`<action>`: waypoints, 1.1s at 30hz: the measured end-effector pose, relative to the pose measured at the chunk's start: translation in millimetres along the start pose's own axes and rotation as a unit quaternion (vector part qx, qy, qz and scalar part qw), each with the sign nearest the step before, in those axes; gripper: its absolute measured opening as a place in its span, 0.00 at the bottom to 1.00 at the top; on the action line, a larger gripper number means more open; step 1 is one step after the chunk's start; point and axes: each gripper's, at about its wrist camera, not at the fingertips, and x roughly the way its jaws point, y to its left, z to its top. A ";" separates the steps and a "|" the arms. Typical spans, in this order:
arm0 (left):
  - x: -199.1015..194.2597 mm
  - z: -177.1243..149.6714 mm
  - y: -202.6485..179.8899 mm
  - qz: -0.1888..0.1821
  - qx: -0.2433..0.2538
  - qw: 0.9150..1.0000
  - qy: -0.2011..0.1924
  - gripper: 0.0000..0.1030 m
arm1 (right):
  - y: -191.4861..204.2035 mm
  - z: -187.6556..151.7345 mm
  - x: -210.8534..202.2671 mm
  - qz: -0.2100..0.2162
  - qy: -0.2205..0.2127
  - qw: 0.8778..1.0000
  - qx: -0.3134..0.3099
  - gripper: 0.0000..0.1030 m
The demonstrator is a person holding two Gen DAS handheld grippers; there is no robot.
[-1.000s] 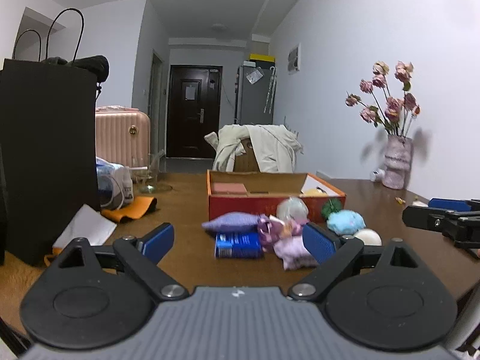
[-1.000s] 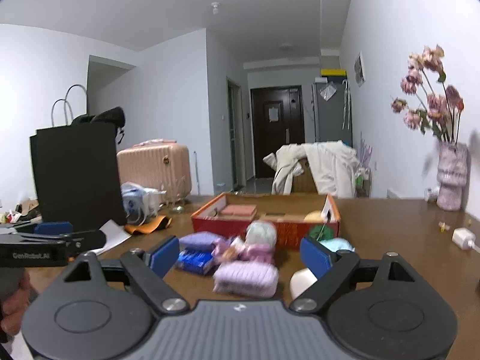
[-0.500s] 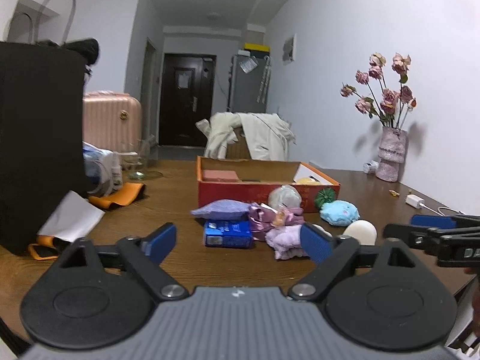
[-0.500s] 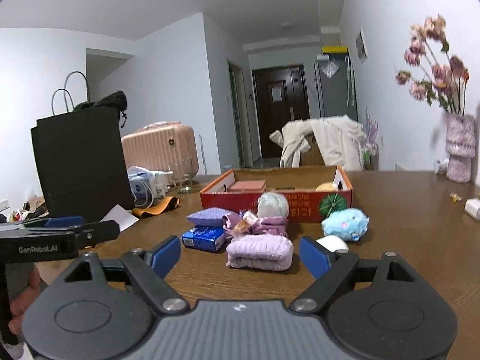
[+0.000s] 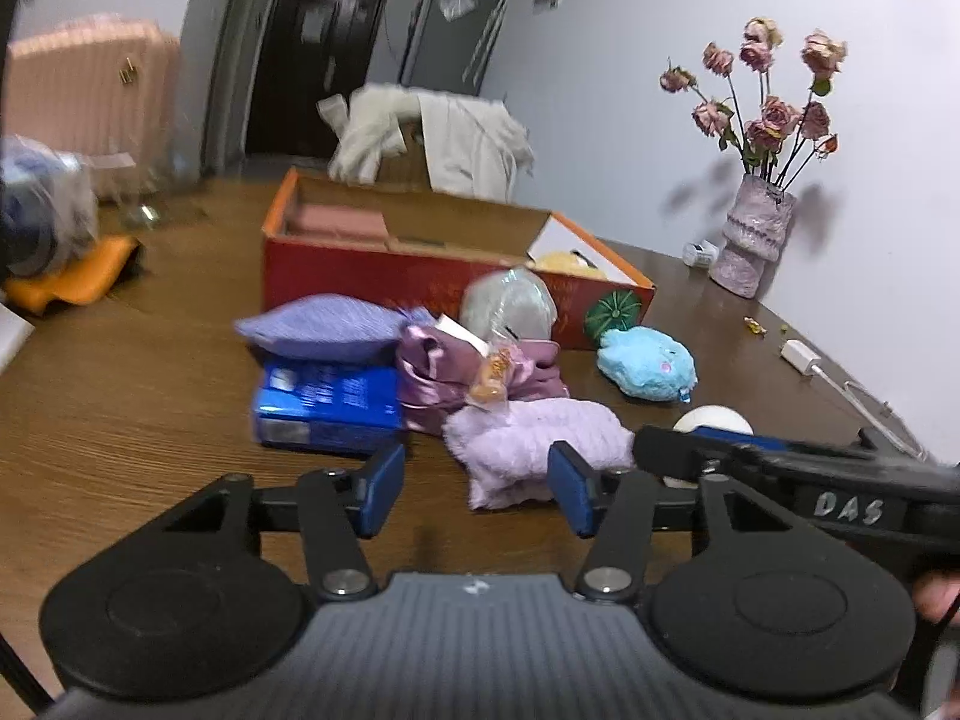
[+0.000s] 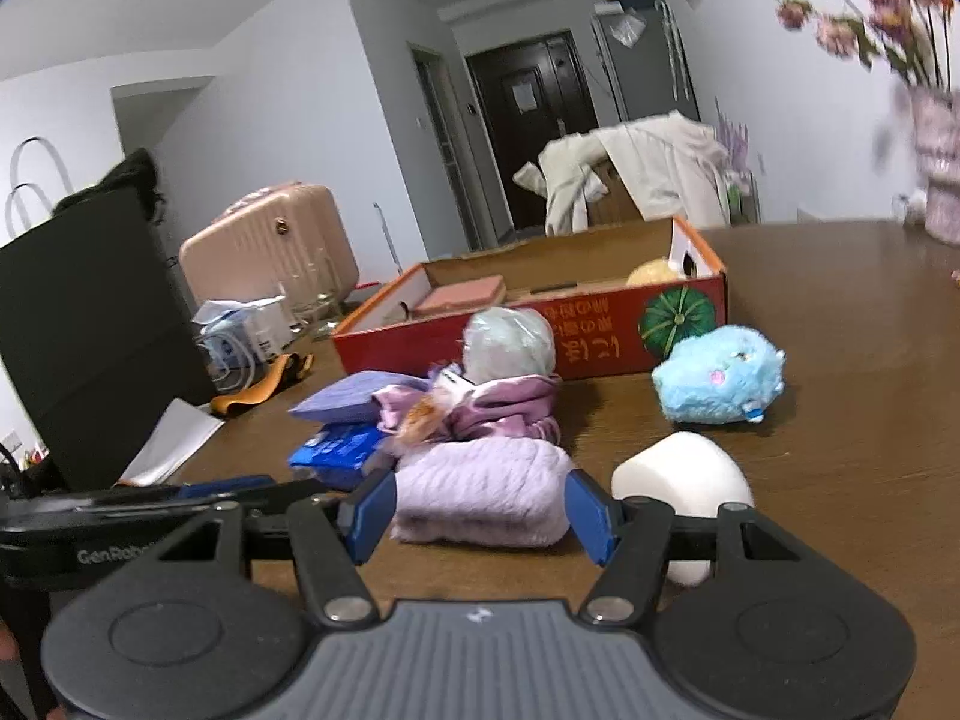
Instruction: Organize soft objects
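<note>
A folded lilac fluffy towel lies on the wooden table at the front of a pile of soft things. My right gripper is open with its blue pads on either side of the towel, which also shows in the left wrist view. My left gripper is open and empty, just short of the towel. Behind lie a purple satin bundle, a lavender pouch, a blue packet, a blue plush and a white ball. The red cardboard box stands behind them.
A vase of dried roses stands at the right by the wall. A black paper bag, white paper and an orange cloth lie at the left. A white charger and cable lie at the right.
Both grippers have moved forward and down to the pile. The right gripper's pads now flank the lilac towel; the left gripper has come close beside it.
</note>
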 end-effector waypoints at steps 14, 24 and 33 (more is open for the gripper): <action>46.6 7.5 15.6 -0.059 -0.063 0.995 0.059 0.21 | 0.8 8.7 39.5 -0.009 0.033 0.998 -0.045 0.42; -29.1 -17.8 8.9 -0.065 -0.057 0.995 0.058 0.19 | 29.0 -23.0 -17.4 0.033 0.054 0.997 -0.054 0.41; -38.0 -34.5 18.2 -0.047 -0.066 0.995 0.057 0.49 | 23.4 -34.3 -19.9 0.050 0.047 0.998 0.002 0.46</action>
